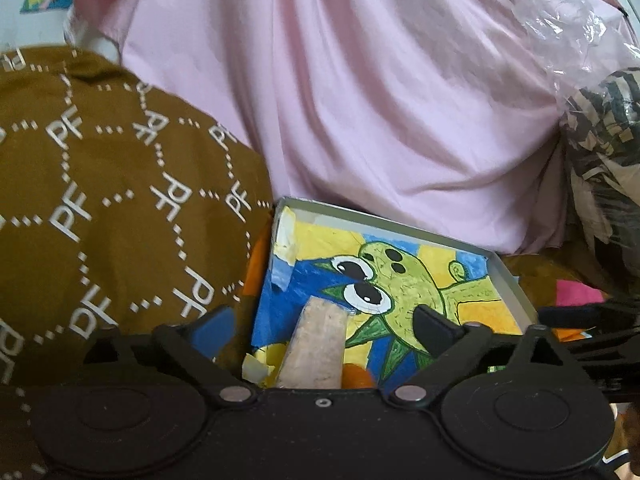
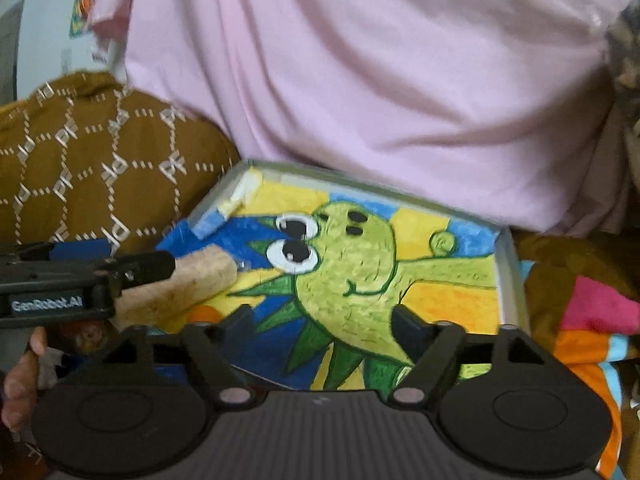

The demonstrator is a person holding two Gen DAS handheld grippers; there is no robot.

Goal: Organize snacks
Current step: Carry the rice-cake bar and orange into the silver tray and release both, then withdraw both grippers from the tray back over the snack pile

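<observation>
Left hand-held gripper (image 1: 320, 320) wide over snack bar (image 1: 316, 344) in tray (image 1: 516, 288); right hand-held gripper (image 2: 320, 320) wide, empty

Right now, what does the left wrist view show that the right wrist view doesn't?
Left wrist only: crinkled clear plastic at upper right. Right wrist only: the left tool seen from the side, a hand below it, and the drawing's smile. Both: the tray with the green cartoon drawing, the pale snack pack, brown patterned cloth, pink fabric.
</observation>
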